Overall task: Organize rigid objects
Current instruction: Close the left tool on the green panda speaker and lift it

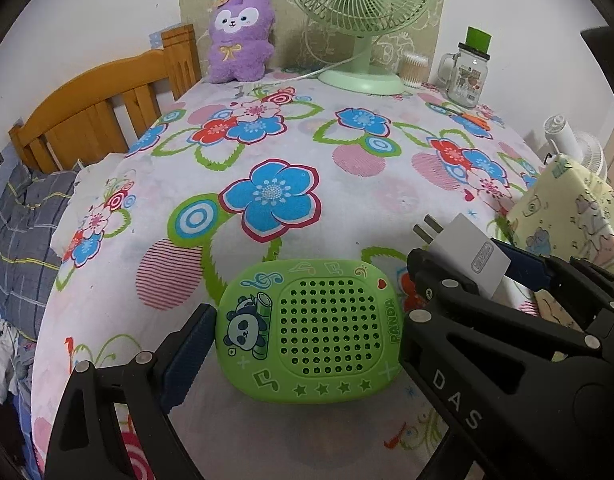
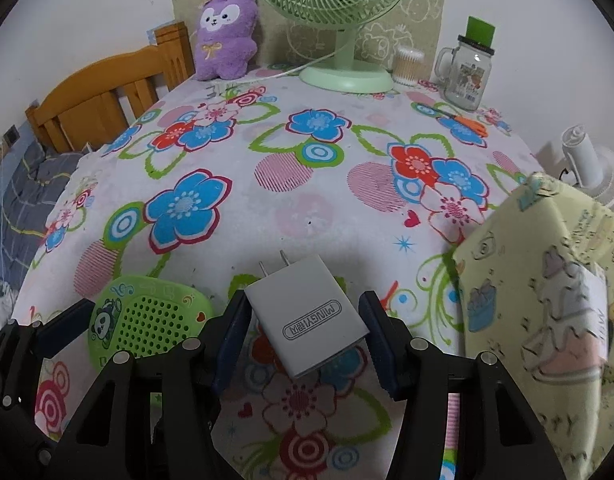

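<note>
Left fingers (image 1: 195,344) clamp green speaker (image 1: 311,332), right fingers (image 2: 381,340) clamp charger (image 2: 307,316) — open tablecloth (image 2: 315,216) ahead

We see a soft matt cloth cover with bright printed flowers (image 2: 307,216) over the desk. The green perforated panda case (image 1: 319,332) looks like matt rubbery plastic. The white rectangular charger (image 2: 307,316) is smooth satin plastic with metal prongs. The purple plush toy (image 1: 241,36) is fuzzy; the clear mug-shaped jar (image 1: 465,76) is glossy glass.
</note>
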`<state>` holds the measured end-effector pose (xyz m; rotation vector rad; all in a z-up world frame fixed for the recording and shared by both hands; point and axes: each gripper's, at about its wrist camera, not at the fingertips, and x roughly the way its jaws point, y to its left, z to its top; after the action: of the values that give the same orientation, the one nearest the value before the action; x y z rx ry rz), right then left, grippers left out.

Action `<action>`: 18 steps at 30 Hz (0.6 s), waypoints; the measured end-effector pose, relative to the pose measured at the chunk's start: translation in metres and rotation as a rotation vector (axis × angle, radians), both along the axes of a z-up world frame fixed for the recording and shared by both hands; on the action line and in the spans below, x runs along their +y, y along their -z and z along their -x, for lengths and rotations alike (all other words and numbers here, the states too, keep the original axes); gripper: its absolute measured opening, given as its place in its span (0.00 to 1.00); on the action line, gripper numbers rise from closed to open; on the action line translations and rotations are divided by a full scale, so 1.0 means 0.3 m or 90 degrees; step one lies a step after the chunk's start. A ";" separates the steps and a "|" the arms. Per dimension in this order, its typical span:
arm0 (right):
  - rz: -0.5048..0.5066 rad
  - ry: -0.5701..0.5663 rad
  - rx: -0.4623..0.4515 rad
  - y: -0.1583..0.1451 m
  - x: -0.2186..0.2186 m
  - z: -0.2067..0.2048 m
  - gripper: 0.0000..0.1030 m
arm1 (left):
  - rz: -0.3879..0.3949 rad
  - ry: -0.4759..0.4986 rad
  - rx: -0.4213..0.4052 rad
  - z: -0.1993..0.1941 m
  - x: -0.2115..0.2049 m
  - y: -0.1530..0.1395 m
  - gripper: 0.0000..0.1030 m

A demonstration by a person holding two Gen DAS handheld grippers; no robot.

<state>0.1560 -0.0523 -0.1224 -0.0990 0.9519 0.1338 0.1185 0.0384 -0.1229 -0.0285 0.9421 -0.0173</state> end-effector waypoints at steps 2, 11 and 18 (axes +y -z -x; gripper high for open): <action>0.001 0.001 -0.004 -0.010 -0.003 0.018 0.57 | 0.001 0.001 -0.003 0.015 -0.003 -0.008 0.92; -0.006 0.009 -0.025 -0.068 -0.023 0.102 0.57 | 0.001 0.004 -0.026 0.093 -0.019 -0.060 0.92; -0.024 0.016 -0.041 -0.117 -0.059 0.156 0.57 | -0.010 0.013 -0.044 0.146 -0.051 -0.112 0.92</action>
<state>0.1090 -0.0700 -0.0875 -0.0560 0.8851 0.1253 0.0748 0.0230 -0.0892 -0.0044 0.8726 -0.0291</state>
